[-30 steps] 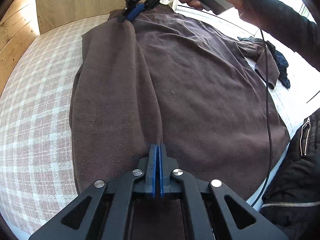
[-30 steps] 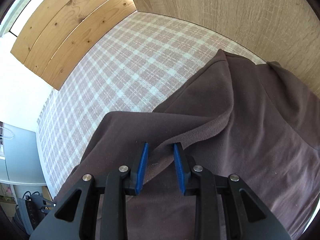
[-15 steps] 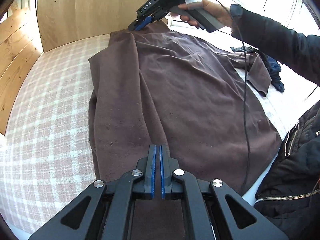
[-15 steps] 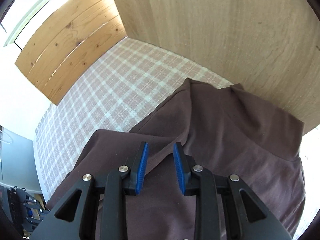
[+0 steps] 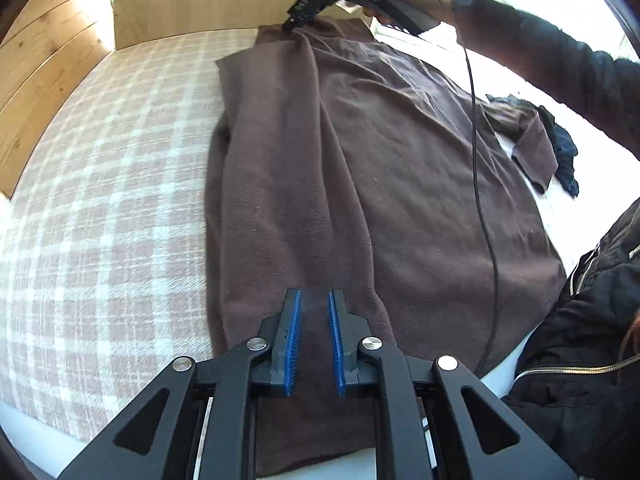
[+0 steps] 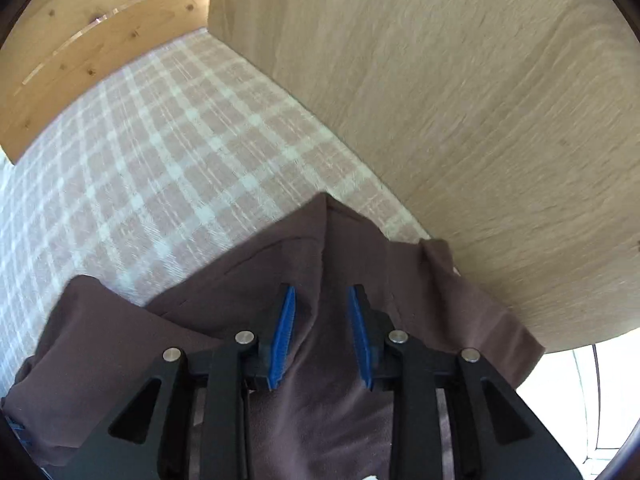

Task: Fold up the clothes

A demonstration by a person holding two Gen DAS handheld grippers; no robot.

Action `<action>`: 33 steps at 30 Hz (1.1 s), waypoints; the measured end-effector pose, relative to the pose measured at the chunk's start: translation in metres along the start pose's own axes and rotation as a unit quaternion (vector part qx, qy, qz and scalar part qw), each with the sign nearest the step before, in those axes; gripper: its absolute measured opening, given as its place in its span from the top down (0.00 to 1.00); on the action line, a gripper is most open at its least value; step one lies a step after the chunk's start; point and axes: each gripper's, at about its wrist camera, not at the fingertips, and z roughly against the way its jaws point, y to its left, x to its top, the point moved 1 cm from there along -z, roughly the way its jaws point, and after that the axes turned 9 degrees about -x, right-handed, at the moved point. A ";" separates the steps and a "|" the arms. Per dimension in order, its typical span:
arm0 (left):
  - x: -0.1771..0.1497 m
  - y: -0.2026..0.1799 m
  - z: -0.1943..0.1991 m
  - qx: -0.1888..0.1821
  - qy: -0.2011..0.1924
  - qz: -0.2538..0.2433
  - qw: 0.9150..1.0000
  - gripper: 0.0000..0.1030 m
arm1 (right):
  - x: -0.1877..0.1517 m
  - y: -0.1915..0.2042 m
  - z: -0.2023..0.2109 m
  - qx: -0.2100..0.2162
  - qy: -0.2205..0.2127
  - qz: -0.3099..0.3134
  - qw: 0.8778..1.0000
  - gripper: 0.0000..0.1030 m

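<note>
Sweater (image 5: 360, 184) lies part-folded on the bed (image 5: 100, 200); my left gripper (image 5: 313, 340) has released; right gripper (image 6: 320, 336) stays spread.

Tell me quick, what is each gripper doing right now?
Left hand-held gripper: open, above the brown garment.
Right hand-held gripper: open, fabric between its fingers, not clamped.

Checked bedcover (image 5: 100, 184) lies bare left of the brown garment (image 5: 360, 168); wooden panel (image 6: 460, 100) walls the far edge
</note>
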 end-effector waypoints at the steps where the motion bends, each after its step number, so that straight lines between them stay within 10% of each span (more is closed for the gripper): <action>1: -0.003 0.003 0.006 0.003 -0.011 0.009 1.000 0.88 | -0.003 0.008 0.012 0.039 -0.003 0.013 0.999 0.73; 7: -0.027 0.017 -0.002 0.023 0.008 0.046 0.999 0.86 | -0.056 0.101 0.043 0.197 0.024 0.139 0.970 0.73; 14: -0.041 0.008 0.027 0.044 -0.015 0.066 0.997 0.78 | -0.070 0.140 0.020 0.128 0.014 0.215 0.968 0.70; 18: -0.053 0.011 0.040 0.078 -0.016 0.090 0.993 0.65 | -0.059 0.139 0.024 0.111 -0.016 0.239 0.964 0.48; 33: -0.061 0.020 0.012 0.099 0.025 0.113 0.988 0.64 | -0.006 0.166 -0.030 0.084 -0.020 0.366 0.927 0.46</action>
